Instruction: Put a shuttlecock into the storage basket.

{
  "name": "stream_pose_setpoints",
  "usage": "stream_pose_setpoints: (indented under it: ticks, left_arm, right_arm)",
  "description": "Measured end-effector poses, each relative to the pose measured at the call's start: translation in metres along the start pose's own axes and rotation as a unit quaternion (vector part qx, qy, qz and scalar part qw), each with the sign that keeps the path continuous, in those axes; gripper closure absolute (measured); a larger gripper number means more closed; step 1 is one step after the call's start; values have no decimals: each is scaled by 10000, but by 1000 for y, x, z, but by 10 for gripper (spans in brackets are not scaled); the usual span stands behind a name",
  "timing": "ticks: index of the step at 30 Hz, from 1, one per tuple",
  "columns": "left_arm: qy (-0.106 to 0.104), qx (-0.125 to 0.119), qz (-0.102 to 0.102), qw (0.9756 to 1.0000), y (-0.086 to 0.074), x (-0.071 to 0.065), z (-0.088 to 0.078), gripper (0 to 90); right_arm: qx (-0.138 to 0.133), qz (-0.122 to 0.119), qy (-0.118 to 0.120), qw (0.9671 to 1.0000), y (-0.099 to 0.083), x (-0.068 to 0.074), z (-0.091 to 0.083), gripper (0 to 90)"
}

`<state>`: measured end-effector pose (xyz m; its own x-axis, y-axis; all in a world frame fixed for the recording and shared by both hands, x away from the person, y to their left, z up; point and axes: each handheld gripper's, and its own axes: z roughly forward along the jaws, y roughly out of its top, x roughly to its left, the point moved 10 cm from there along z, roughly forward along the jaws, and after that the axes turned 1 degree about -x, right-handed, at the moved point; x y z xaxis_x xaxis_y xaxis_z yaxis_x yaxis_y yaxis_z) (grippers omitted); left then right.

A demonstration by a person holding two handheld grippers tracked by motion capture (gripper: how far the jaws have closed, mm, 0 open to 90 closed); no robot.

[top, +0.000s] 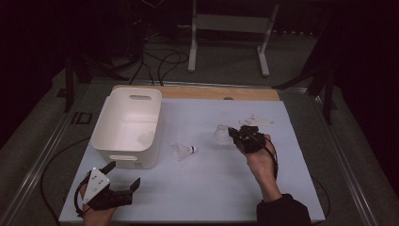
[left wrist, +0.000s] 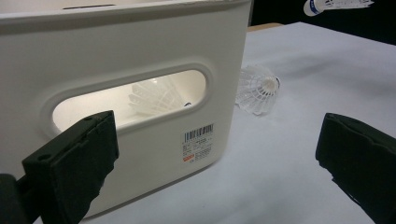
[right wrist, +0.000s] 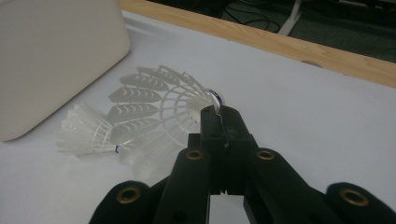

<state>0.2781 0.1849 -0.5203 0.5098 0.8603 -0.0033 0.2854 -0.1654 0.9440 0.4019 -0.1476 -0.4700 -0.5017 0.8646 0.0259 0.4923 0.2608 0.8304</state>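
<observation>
Both tongs show from above in the high view: the left gripper [top: 123, 175] rests at the near left corner of the white table mat [top: 211, 188] with its jaws spread apart and nothing between them, just in front of the white plastic bin [top: 128, 126]. The right gripper [top: 234, 134] sits farther out at the right, clenched on a held shuttlecock [top: 221, 134] whose skirt points toward the bin. A second shuttlecock [top: 185, 150] lies on the mat between the bin and that gripper.

Left gripper view: the two black jaws stand wide, released, facing the bin's handle slot [left wrist: 135, 100], through which a shuttlecock inside the bin [left wrist: 152, 98] can be seen. The loose one lies just past the bin's corner.

Right gripper view: the jaws are pressed together, grasping the held shuttlecock at its cork end, its plastic skirt fanning left. The second shuttlecock lies beyond, near the bin's wall.
</observation>
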Motion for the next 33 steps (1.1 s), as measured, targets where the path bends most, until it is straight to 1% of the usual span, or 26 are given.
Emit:
stream_pose_setpoints:
  ticks: [11, 19, 22, 33]
  left_arm:
    - [0, 3, 0, 10000, 0, 0, 0, 0]
    - [-1, -5, 4, 10000, 0, 0, 0, 0]
    - [-2, -4, 9, 10000, 0, 0, 0, 0]
    - [-6, -6, 14, 10000, 0, -1, 0, 0]
  right_arm:
    - [-57, 10, 35, 10000, 3, 3, 0, 896]
    - [-88, -43, 93, 9999, 7, 10, -1, 896]
    - [-112, -20, 112, 9999, 8, 12, -1, 896]
    - [-146, -52, 165, 9997, 13, 17, -3, 896]
